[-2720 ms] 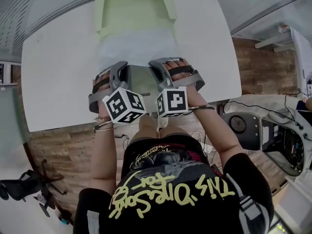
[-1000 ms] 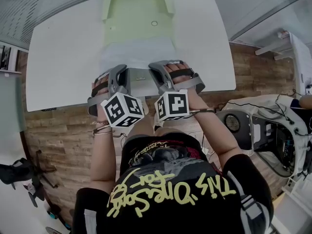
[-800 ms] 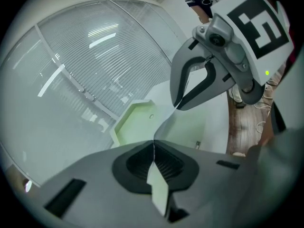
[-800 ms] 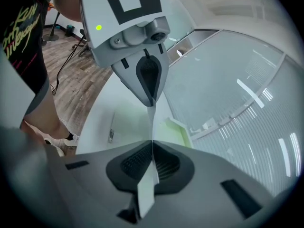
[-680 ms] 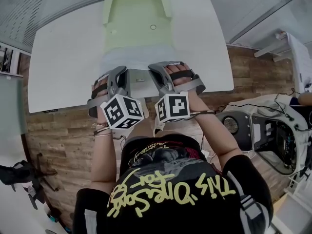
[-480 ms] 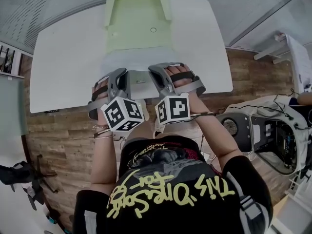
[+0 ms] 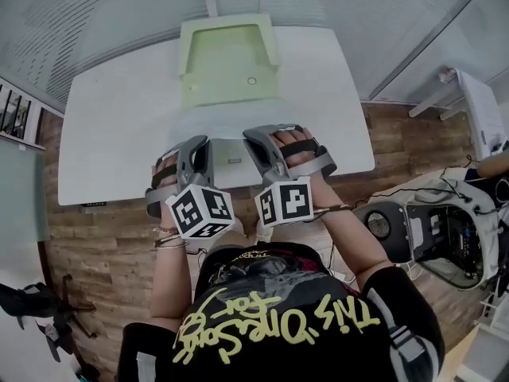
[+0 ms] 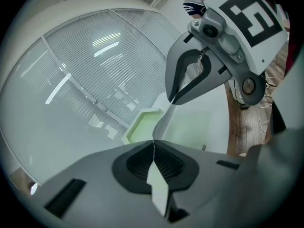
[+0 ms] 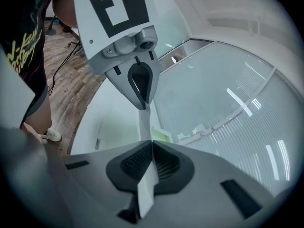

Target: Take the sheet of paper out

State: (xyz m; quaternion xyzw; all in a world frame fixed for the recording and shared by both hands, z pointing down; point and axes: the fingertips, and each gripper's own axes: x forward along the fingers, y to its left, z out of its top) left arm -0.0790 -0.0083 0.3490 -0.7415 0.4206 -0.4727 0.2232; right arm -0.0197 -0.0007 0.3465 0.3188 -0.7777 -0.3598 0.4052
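while the head view shows the sheet of paper (image 7: 227,116) only as a pale band running from the green folder (image 7: 227,58) toward the person, each gripper view shows its near edge pinched flat. the left tongs (image 8: 153,145) are clenched on that edge and the right tongs (image 9: 151,144) grip it just beside them, above the white table (image 7: 111,134). the folder lies open at the table's far side. the sheet's far end overlaps its near end; whether it is tucked inside cannot be told.
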